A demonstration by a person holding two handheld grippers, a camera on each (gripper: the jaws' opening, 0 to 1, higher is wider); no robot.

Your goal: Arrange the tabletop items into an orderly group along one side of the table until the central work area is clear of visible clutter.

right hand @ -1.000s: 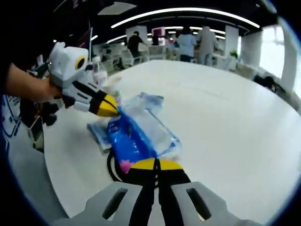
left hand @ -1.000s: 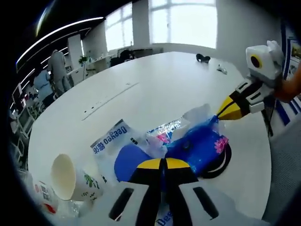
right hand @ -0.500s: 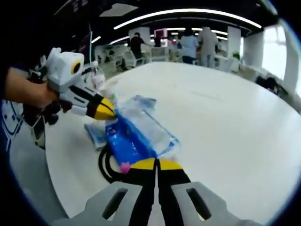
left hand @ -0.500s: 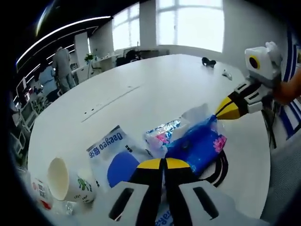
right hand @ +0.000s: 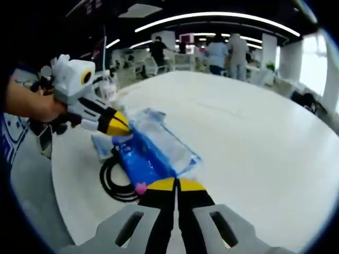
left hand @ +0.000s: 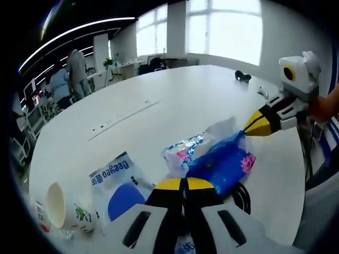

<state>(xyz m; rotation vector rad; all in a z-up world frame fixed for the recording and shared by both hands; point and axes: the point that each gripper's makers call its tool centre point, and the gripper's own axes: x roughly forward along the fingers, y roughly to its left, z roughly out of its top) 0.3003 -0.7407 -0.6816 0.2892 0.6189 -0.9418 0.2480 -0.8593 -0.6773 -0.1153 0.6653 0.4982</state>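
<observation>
The left tongs (left hand: 185, 183) are closed on one end of a blue tissue pack (left hand: 222, 164), and the right tongs (right hand: 175, 184) are closed on the opposite end of the same pack (its pink flower print sits just at their yellow tips), so the pack is stretched between the two. Compared with one second before, the pack has been drawn off the black cable coil (right hand: 114, 180): the coil was mostly hidden under it then, and now in the right gripper view it lies open on the white counter (right hand: 254, 137), beside the pack and near the counter's edge. A clear plastic wrapper (left hand: 183, 151) clings to the far side of the pack. To the left of the left tongs lies a white and blue packet (left hand: 114, 182) with the word "Deeyeo" readable on it, and further left a paper cup (left hand: 63, 206) lies on its side, with a green print too small to read.
</observation>
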